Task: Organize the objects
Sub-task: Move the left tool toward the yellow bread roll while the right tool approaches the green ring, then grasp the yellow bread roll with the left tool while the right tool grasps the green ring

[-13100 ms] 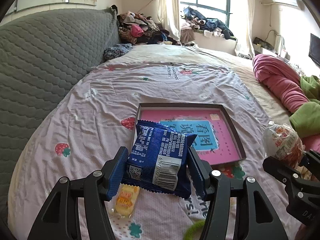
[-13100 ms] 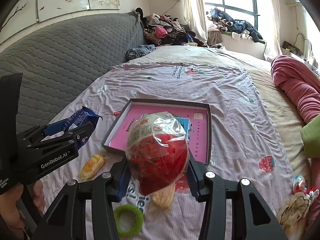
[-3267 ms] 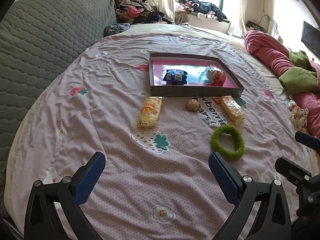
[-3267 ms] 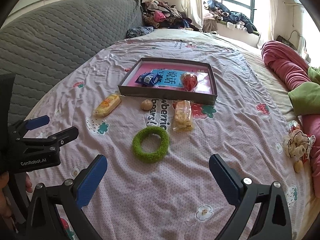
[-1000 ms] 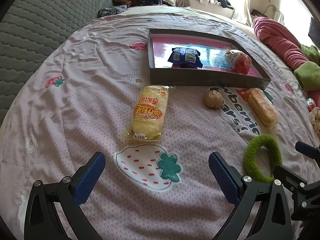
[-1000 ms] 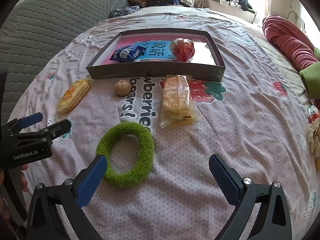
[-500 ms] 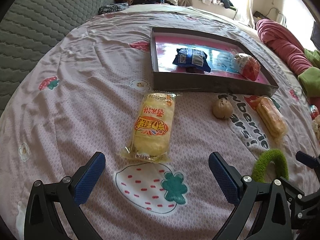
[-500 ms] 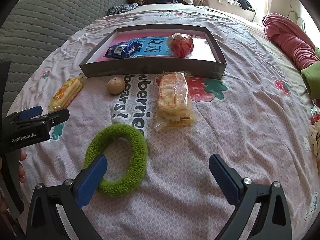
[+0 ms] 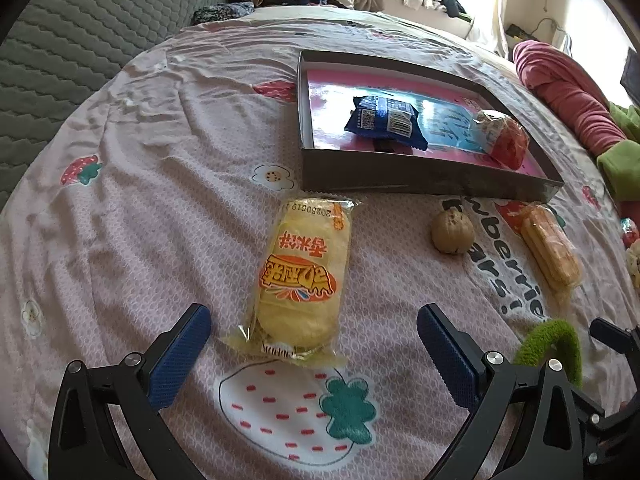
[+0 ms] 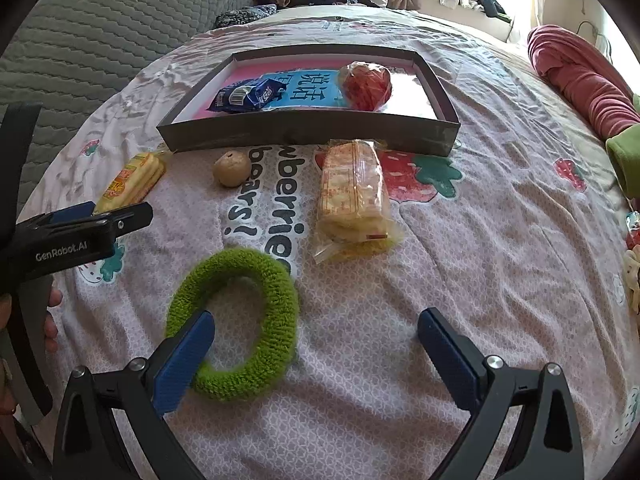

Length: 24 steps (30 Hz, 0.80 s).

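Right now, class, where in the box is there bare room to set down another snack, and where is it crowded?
The box has bare floor left of the blue packet and at its right end beyond the red-wrapped snack. The bedspread along its near wall is crowded: yellow packet, brown ball, cracker pack.

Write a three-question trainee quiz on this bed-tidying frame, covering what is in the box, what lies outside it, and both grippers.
1. True or false: the dark shallow cardboard box holds a blue snack packet and a red clear-wrapped snack.
2. Which lies between the left gripper fingers: A) yellow wrapped cake, B) fuzzy green ring, C) small round brown ball?
3. Fill in: the right gripper jaws are ____.

Key: 1 true; 2 A; 3 open.
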Available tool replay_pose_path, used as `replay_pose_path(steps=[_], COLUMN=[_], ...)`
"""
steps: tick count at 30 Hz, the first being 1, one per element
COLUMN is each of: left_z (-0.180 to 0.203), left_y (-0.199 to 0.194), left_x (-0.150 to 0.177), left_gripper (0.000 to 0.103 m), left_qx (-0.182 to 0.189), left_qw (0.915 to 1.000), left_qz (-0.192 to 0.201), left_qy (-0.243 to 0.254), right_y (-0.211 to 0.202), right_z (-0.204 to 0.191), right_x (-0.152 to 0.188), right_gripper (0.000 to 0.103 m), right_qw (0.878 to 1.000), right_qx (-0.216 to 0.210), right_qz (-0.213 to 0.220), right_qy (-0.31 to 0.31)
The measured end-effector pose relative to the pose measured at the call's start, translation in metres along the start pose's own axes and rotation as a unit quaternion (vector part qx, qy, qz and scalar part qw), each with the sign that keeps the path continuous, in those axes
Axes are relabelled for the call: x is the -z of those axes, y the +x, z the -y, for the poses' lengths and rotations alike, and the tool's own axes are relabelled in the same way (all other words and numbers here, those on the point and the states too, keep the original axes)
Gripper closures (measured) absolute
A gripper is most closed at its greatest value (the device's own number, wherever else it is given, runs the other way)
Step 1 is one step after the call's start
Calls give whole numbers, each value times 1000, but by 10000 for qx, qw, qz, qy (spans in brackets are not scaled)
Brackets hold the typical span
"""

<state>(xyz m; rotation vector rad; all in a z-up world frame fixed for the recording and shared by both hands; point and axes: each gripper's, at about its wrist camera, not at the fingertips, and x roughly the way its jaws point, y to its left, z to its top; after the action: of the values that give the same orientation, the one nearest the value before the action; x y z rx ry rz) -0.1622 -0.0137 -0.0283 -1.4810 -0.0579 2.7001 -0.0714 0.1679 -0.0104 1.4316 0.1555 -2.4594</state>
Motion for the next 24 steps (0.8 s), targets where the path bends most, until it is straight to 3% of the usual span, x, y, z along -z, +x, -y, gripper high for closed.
replay_pose_path(steps=[9,24], left_z=[-6,-7], left_y=[6,7], left_x=[-4,-7], left_gripper=[1,5], left_qx=[47,129], left_qw=[9999,9999], left_qz=[0,-67], left_qy=[-92,-37], right_y=[4,3], right_z=[-1,-3], right_x=[0,-1], right_gripper=[3,30], right_qw=[10000,9999], right_qx=[67,42], right_qz=[-59,-85], right_qy=[5,63])
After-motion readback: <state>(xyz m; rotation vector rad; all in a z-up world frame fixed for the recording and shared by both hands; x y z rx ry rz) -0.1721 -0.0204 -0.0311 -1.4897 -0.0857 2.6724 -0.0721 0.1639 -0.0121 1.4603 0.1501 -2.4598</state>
